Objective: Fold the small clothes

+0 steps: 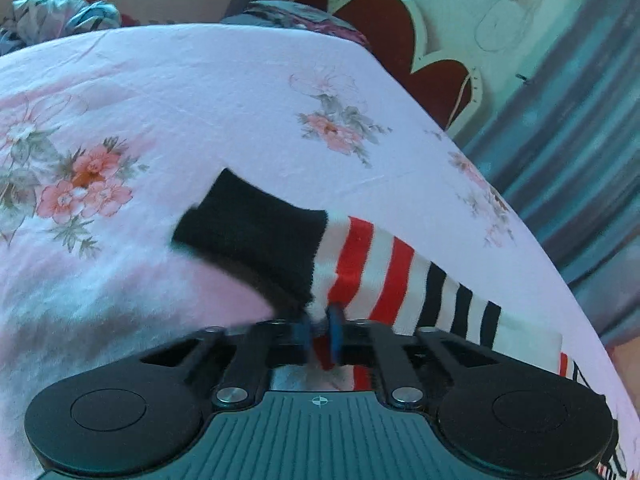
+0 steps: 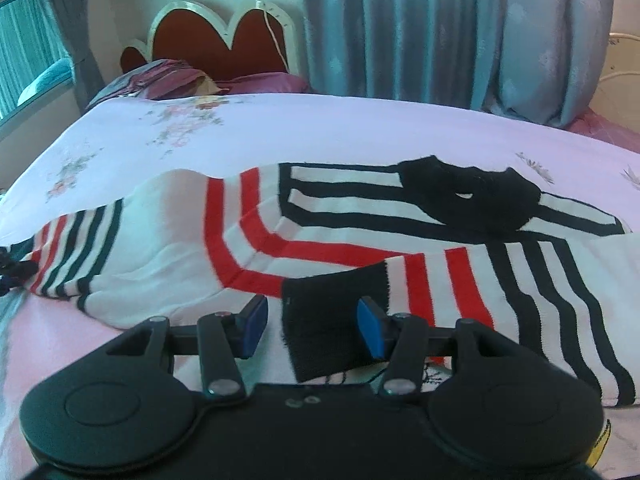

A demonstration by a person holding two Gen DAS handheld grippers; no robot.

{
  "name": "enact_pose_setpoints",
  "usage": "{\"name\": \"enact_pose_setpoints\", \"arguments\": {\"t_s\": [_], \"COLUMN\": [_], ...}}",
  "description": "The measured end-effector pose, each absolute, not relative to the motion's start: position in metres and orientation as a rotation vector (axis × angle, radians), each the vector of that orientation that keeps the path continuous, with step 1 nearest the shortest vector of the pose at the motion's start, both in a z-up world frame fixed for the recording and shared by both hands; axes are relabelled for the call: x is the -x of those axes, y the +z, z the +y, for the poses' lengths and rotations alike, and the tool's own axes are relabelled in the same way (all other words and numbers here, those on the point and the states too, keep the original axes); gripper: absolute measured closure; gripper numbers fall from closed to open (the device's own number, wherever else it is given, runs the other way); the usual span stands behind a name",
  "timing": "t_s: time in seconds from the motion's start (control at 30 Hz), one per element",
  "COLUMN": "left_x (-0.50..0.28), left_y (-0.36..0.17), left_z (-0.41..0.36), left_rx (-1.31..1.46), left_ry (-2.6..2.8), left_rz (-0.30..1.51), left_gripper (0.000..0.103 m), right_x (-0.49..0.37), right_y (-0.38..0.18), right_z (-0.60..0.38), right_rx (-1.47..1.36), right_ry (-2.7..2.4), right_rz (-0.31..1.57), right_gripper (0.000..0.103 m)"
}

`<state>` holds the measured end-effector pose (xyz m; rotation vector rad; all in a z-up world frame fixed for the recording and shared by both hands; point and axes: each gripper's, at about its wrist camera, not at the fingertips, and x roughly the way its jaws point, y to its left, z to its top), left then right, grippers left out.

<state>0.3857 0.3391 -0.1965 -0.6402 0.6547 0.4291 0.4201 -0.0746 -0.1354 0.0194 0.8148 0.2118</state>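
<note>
A small white sweater (image 2: 168,256) with red and black stripes and a black collar (image 2: 472,196) lies spread on the bed. In the left wrist view my left gripper (image 1: 322,330) is shut on one sleeve (image 1: 380,268) near its black cuff (image 1: 256,232) and holds it just above the sheet. In the right wrist view my right gripper (image 2: 314,326) is open, its blue pads (image 2: 370,330) on either side of the other sleeve's black cuff (image 2: 332,320), which lies folded over the sweater's body.
The bed has a pink floral sheet (image 1: 200,100). A red scalloped headboard (image 2: 224,36) and purple pillows (image 2: 168,80) stand at its far end. Grey-blue curtains (image 2: 440,32) hang behind. A pile of clothes (image 1: 52,16) sits at the far left.
</note>
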Motion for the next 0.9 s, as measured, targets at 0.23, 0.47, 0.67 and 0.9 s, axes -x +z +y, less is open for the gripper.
{"name": "enact_pose_setpoints", "arguments": {"t_s": [0.23,0.47,0.67,0.9], "left_x": [-0.389,-0.413,-0.426,-0.42], "left_y": [-0.142,-0.087,-0.098,-0.145], "left_z": [0.285,0.17,0.05,-0.037], "left_rx": [0.456,0.309,0.182,-0.016], "left_ry": [0.288,-0.066,-0.343,-0.478], "left_rz": [0.537,0.487,0.555,0.743], "left_gripper": [0.099,0.099,0.099,0.097], "right_x": [-0.429,-0.415,-0.396,-0.378], "right_y": [-0.156,-0.131,-0.117,-0.119], "right_z": [-0.079,-0.112,-0.168,-0.218], "right_rx": [-0.047,-0.128,-0.166,-0.209], "right_ry": [0.226,0.2,0.103,0.024], "right_rz": [0.891,0.828,0.786,0.791], "right_gripper": [0.055,0.054,0.052,0.042]}}
